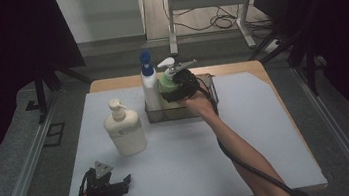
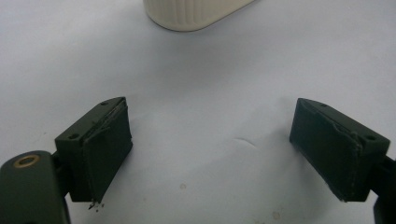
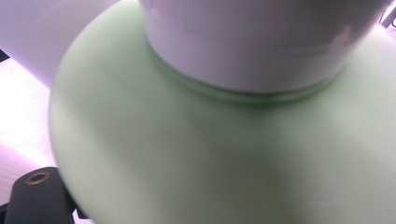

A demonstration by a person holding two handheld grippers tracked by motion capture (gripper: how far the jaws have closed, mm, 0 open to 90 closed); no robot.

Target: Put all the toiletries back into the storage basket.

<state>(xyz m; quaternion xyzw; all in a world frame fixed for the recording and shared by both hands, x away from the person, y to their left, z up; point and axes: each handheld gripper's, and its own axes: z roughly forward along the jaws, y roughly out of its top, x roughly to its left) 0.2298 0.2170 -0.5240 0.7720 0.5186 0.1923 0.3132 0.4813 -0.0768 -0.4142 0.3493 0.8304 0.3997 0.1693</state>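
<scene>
High view: green bottle gripped in the tray

Green bottle [image 1: 167,84] stands in the clear tray [image 1: 212,91] at the far edge of the white mat [image 1: 189,151], beside a blue-capped bottle [image 1: 149,83]. Right gripper [image 1: 179,85] clasps its shoulder; the right gripper view shows green shoulder [image 3: 196,154] and white collar close up. Cream bottle [image 1: 124,128] stands apart on the mat. Left gripper [image 1: 106,184] rests near the front edge, jaws spread, holding nothing
</scene>
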